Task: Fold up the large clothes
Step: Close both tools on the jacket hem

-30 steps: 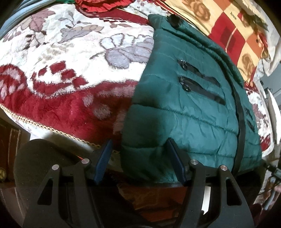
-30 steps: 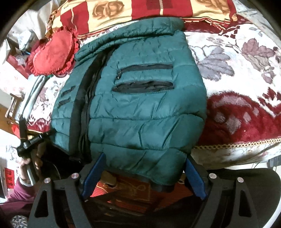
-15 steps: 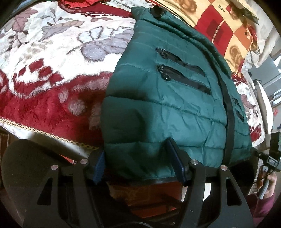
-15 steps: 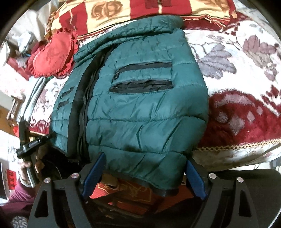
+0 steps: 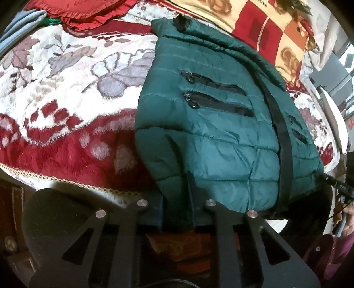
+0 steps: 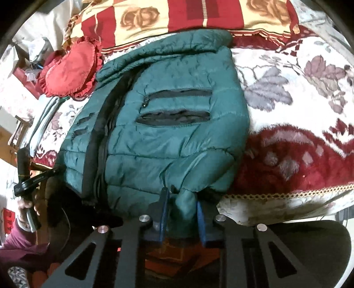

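Note:
A dark green quilted jacket [image 5: 212, 124] lies on the bed with its hem toward me and its black zip pockets up; it also shows in the right wrist view [image 6: 168, 137]. My left gripper [image 5: 178, 206] is shut on the jacket's hem near its left corner, with fabric bunched between the blue pads. My right gripper [image 6: 181, 212] is shut on the hem near the right corner, a fold of green fabric pinched between its pads. The other gripper and hand show at the edge of each view [image 6: 28, 177].
The bed carries a red and white floral blanket [image 5: 66, 106] with a gold-trimmed front edge [image 6: 287, 195]. A red heart cushion [image 6: 70, 71] and a checked red and cream pillow [image 6: 177, 17] lie behind the jacket. Folded grey cloth [image 6: 42, 124] lies at the left.
Both grippers went from open around the hem to shut on it. The hem fabric now bunches between the pads of each.

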`<state>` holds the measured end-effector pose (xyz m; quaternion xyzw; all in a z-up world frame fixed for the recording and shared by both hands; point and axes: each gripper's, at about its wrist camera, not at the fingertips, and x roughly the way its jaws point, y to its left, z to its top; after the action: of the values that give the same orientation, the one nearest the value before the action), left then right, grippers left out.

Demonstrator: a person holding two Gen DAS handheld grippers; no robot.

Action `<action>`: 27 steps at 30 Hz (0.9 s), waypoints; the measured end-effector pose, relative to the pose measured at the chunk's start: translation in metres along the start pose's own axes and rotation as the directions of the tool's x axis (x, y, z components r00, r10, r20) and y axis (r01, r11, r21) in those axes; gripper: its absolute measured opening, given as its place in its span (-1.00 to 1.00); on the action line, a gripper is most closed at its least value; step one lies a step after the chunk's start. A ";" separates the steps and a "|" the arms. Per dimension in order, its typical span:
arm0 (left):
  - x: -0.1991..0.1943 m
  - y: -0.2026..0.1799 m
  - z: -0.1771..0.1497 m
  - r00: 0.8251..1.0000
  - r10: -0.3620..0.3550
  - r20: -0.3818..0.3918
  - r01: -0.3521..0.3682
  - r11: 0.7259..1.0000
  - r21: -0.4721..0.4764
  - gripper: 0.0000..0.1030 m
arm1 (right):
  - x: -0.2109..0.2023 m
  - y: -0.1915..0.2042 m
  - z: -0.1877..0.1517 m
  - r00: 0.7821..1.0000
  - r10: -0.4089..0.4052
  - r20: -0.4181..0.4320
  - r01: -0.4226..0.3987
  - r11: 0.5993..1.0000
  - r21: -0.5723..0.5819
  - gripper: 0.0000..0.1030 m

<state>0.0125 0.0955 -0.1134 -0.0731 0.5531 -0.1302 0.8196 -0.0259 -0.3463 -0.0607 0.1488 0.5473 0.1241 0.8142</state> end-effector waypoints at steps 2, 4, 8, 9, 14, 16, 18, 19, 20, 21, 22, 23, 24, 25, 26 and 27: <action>0.004 0.003 0.001 1.000 0.002 -0.013 -0.003 1.000 -0.012 -0.67 | 0.006 -0.001 -0.001 1.000 -0.007 -0.013 0.008 1.000 0.008 -0.56; 0.007 0.005 0.000 1.000 0.008 -0.024 -0.008 1.000 -0.014 -0.65 | 0.011 -0.001 -0.002 0.999 -0.040 -0.027 0.040 0.999 0.006 -0.56; 0.011 0.010 -0.001 0.999 -0.002 -0.039 0.001 0.999 -0.034 -0.52 | 0.020 -0.010 -0.004 0.995 -0.069 -0.073 0.072 0.996 0.046 0.07; 0.012 0.012 -0.001 0.999 -0.008 -0.043 0.006 0.999 -0.042 -0.43 | 0.020 -0.013 -0.004 0.995 -0.061 -0.076 0.067 0.996 0.066 0.25; 0.017 0.024 0.000 0.998 -0.036 -0.044 0.032 0.995 -0.098 -0.12 | 0.025 -0.025 -0.003 0.995 -0.036 -0.093 0.047 0.992 0.120 0.40; 0.019 0.024 0.001 0.998 -0.047 -0.049 0.041 0.993 -0.111 -0.04 | 0.031 -0.023 -0.002 0.995 -0.014 -0.099 0.026 0.992 0.120 0.40; 0.022 0.023 0.002 0.997 -0.047 -0.053 0.041 0.993 -0.114 -0.02 | 0.034 -0.020 -0.002 0.995 -0.009 -0.100 0.019 0.994 0.105 0.40; 0.022 0.023 0.002 0.997 -0.048 -0.054 0.042 0.993 -0.114 -0.02 | 0.035 -0.019 -0.003 0.995 -0.011 -0.099 0.021 0.995 0.096 0.39; 0.021 0.021 0.002 0.997 -0.052 -0.054 0.046 0.993 -0.107 -0.02 | 0.035 -0.018 -0.004 0.995 -0.013 -0.095 0.022 0.996 0.092 0.19; 0.020 0.019 0.001 0.997 -0.058 -0.059 0.053 0.995 -0.084 -0.02 | 0.034 -0.017 -0.004 0.996 -0.018 -0.093 0.026 0.997 0.079 0.06; 0.019 0.016 0.000 0.996 -0.059 -0.062 0.055 0.996 -0.064 -0.11 | 0.031 -0.017 -0.005 0.996 -0.025 -0.089 0.031 0.998 0.063 -0.17; 0.018 0.013 0.000 0.996 -0.057 -0.061 0.054 0.998 -0.044 -0.23 | 0.028 -0.017 -0.006 0.996 -0.020 -0.084 0.025 0.998 0.051 -0.32; 0.017 0.011 0.000 0.997 -0.047 -0.058 0.045 0.999 -0.029 -0.43 | 0.024 -0.016 -0.006 0.997 -0.009 -0.078 0.012 0.999 0.035 -0.42; 0.015 0.011 0.000 0.997 -0.047 -0.053 0.046 0.999 -0.025 -0.58 | 0.021 -0.014 -0.006 0.997 -0.007 -0.071 0.008 1.000 0.020 -0.56; 0.014 0.012 0.000 0.998 -0.052 -0.048 0.050 0.998 -0.029 -0.65 | 0.015 -0.010 -0.007 0.999 -0.004 -0.053 0.004 1.000 0.002 -0.63; 0.011 0.014 0.000 0.997 -0.058 -0.041 0.057 0.998 -0.040 -0.73 | 0.011 -0.008 -0.007 0.999 0.000 -0.038 0.000 1.000 -0.008 -0.65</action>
<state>0.0184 0.1054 -0.1266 -0.1020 0.5702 -0.1445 0.8022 -0.0283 -0.3492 -0.0759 0.1433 0.5622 0.1291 0.8042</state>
